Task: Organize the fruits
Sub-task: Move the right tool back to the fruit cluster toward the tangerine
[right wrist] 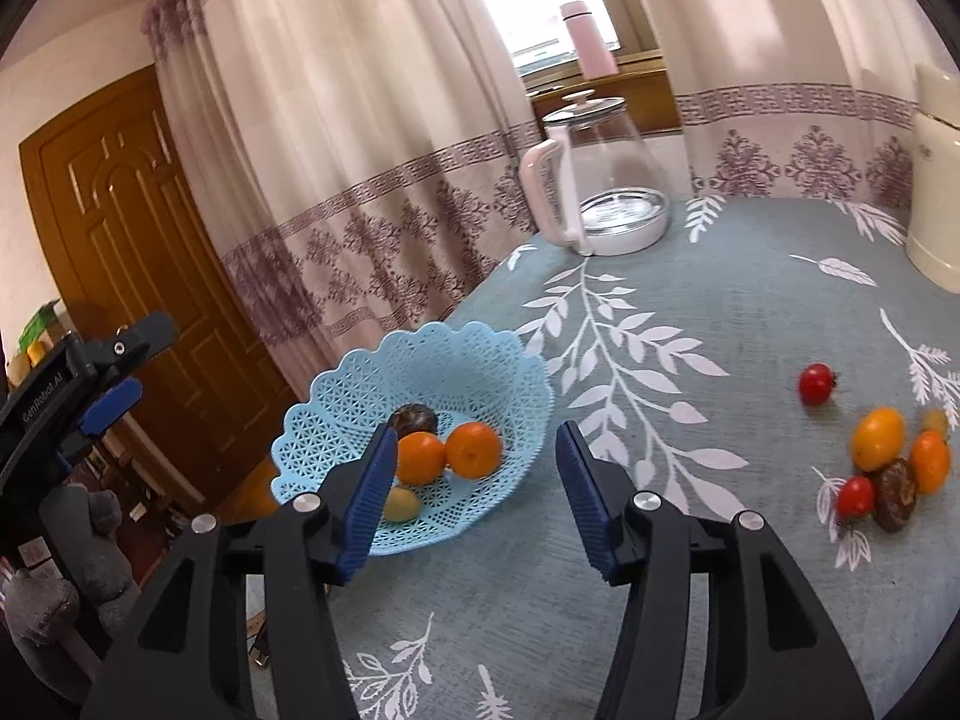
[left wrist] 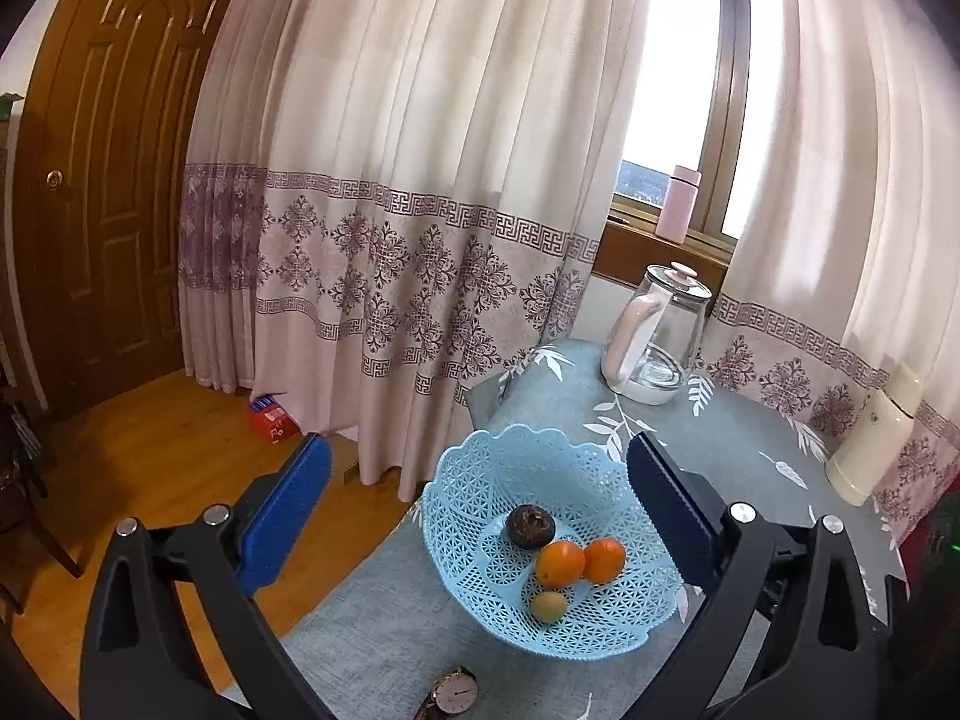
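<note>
A light blue lattice basket (left wrist: 480, 468) (right wrist: 480, 354) stands near the table's left edge. It holds two oranges (left wrist: 560, 564) (right wrist: 474, 450), a dark brown fruit (left wrist: 528, 527) (right wrist: 414, 418) and a small yellow fruit (left wrist: 549, 606) (right wrist: 401, 504). My left gripper (left wrist: 480, 468) hovers open above the basket, nothing between its fingers. My right gripper (right wrist: 474, 450) is open and empty beside the basket's right rim. Loose fruit lies at the table's right: a red tomato (right wrist: 816, 383), a yellow-orange fruit (right wrist: 878, 438), an orange (right wrist: 930, 461), another tomato (right wrist: 855, 495) and a brown fruit (right wrist: 895, 495).
A glass kettle (left wrist: 657, 336) (right wrist: 600, 180) stands at the table's far end, a cream flask (left wrist: 873, 441) (right wrist: 936, 180) at the far right. A wristwatch (left wrist: 453, 693) lies by the near edge. A pink bottle (left wrist: 678, 204) sits on the windowsill. Curtains hang behind.
</note>
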{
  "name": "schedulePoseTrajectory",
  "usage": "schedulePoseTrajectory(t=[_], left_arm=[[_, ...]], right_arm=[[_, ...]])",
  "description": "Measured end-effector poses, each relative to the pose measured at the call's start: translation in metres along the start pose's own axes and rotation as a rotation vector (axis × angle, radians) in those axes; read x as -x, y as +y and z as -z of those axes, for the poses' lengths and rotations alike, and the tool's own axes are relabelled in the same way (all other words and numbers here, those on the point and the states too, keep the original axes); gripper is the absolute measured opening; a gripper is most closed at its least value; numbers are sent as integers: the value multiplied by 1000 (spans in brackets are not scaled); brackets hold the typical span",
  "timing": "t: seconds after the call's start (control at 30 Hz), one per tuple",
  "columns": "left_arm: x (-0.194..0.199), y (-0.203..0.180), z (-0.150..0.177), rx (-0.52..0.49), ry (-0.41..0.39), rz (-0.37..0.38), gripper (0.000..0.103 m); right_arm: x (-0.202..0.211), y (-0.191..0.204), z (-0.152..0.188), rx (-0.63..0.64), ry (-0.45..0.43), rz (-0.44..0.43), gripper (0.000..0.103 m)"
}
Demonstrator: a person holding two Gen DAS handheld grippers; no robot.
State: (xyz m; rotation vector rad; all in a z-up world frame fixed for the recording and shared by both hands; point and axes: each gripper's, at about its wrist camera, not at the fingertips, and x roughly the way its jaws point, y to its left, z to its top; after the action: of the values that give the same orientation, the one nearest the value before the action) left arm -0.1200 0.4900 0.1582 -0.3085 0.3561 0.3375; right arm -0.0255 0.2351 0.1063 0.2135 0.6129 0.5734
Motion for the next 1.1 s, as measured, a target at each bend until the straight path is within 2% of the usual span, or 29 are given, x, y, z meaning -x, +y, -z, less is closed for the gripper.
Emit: schedulePoseTrajectory(t=[0.13, 0.37, 1.0, 1.07, 1.1], left_arm=[[0, 5, 0, 37, -2, -13, 100], [2, 6, 1, 43, -3, -18, 100], [-3, -20, 10, -21, 26, 21, 100], [-3, -22, 11, -25, 27, 24, 100], [-4, -23, 11, -26, 28, 26, 100]], right_arm=[[7, -11, -1, -20, -16, 14, 55], [19, -31, -2, -72, -41, 39, 55], [59, -106, -9, -209, -123, 182, 55], [65, -115, -11, -223, -137, 205, 60], [67, -118, -11, -228, -143, 214, 68]])
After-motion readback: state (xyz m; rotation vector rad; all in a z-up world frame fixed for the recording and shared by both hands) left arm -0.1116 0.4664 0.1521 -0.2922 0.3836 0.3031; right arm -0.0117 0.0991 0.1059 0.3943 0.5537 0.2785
